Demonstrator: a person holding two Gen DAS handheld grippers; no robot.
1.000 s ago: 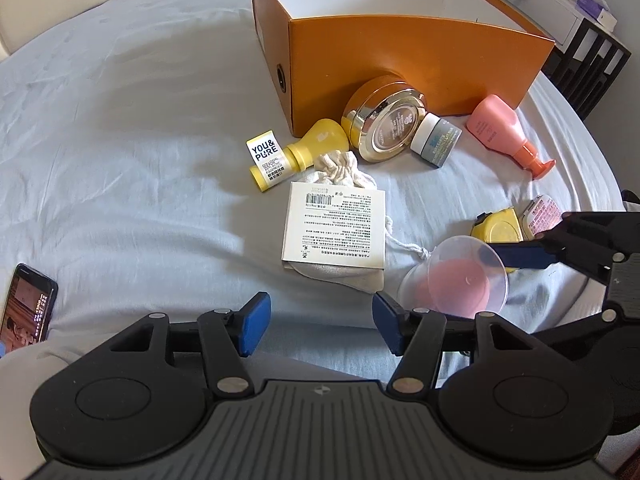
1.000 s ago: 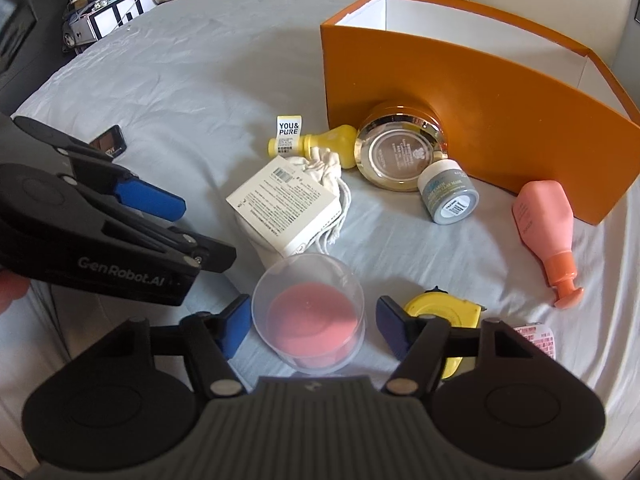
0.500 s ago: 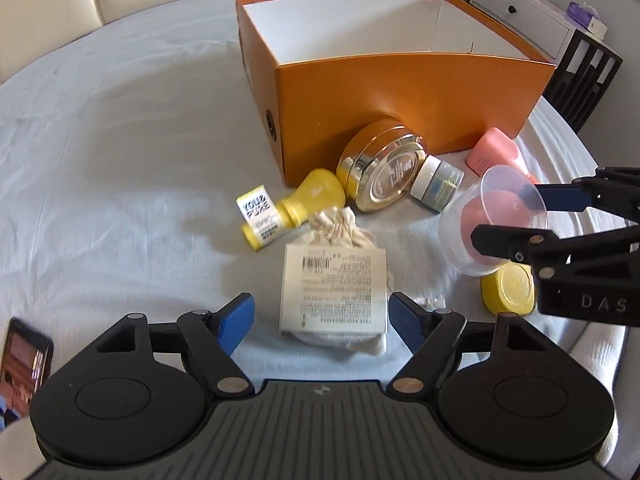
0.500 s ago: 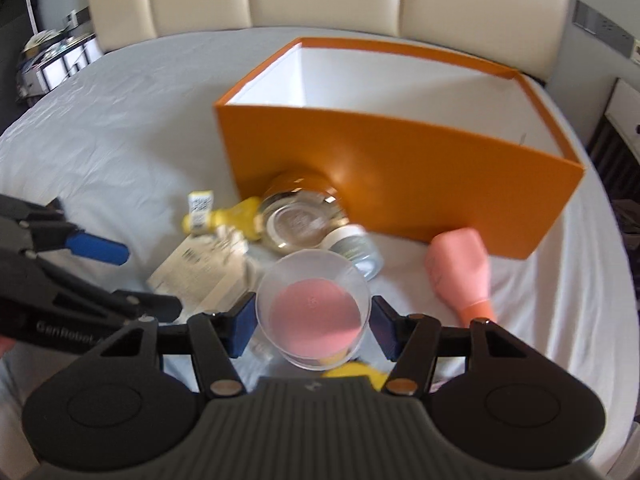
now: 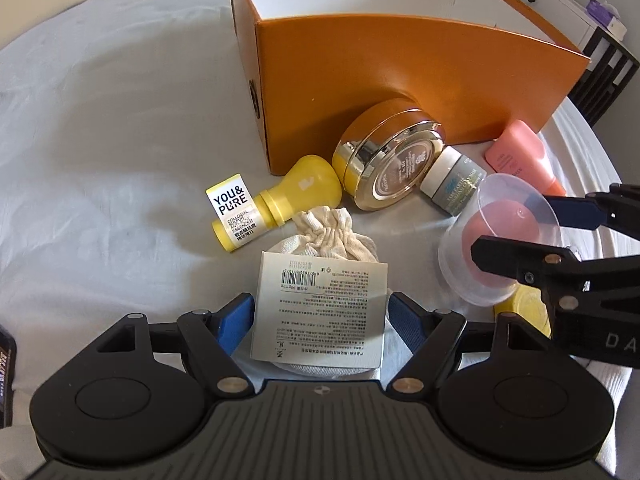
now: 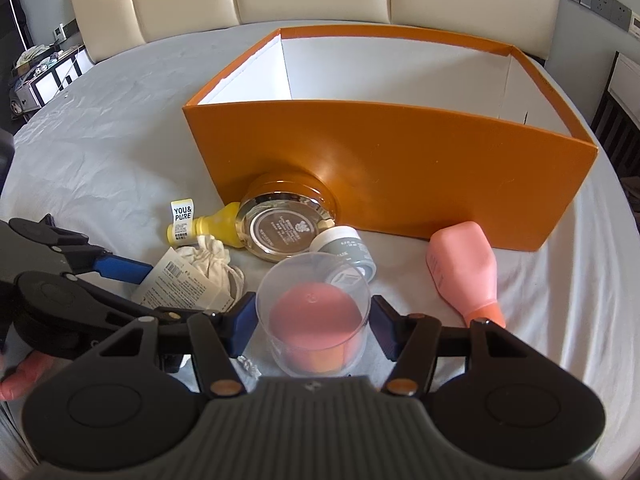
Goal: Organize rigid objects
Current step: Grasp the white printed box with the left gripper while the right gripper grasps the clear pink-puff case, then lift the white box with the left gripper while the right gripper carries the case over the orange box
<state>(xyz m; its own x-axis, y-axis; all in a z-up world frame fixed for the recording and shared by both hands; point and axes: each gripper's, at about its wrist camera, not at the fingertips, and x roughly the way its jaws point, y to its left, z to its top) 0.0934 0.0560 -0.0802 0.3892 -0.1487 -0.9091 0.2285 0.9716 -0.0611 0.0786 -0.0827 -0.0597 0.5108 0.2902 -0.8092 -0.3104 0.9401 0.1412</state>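
My left gripper [image 5: 320, 320] is open, its blue pads on either side of a white barcoded carton [image 5: 320, 312] that lies on a cream cloth pouch [image 5: 328, 232]; the pads do not press it. My right gripper [image 6: 314, 320] is shut on a clear plastic tub [image 6: 316, 312] holding a pink sponge, lifted above the bedsheet. In the left wrist view this tub [image 5: 500, 240] hangs at the right. An open orange box [image 6: 380, 160] with a white inside stands behind the items.
Against the orange box [image 5: 400, 76] lie a yellow bottle [image 5: 288, 196], a gold-lidded jar [image 5: 392, 164], a small grey jar [image 5: 452, 184] and a pink bottle [image 6: 464, 264]. A yellow tape measure [image 5: 520, 308] lies under the right gripper. A phone [image 5: 6, 376] lies far left.
My left gripper opened wider and moved forward over the white carton. My right gripper closed on the clear tub, lifted it off the sheet and carried it toward the orange box.
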